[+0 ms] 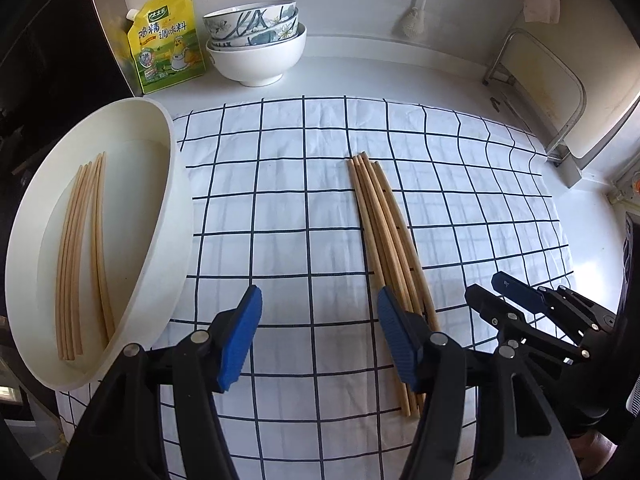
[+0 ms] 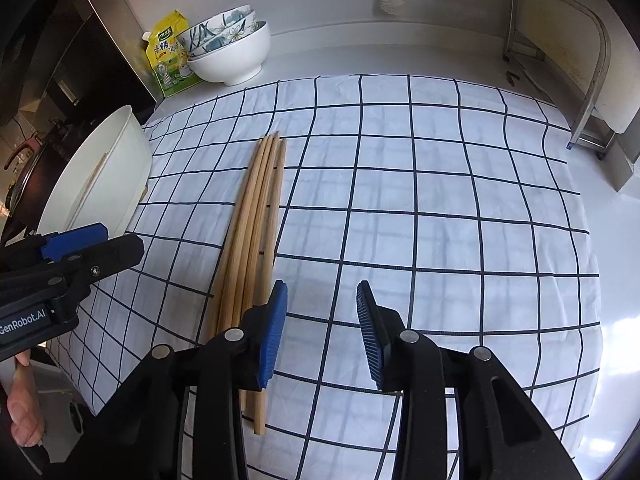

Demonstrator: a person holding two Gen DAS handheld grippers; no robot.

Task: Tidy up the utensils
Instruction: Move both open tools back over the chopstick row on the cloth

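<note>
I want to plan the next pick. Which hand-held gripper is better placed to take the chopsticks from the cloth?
Probably the left hand-held gripper: open, its finger beside the loose chopsticks, with the white tray on its side.

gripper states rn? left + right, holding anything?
Left gripper: open, holding nothing, over the checked cloth.
Right gripper: open, holding nothing, beside the loose chopsticks.

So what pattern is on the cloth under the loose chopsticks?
White cloth with a dark navy grid of thin lines under the chopsticks; clearest in the right wrist view.
</note>
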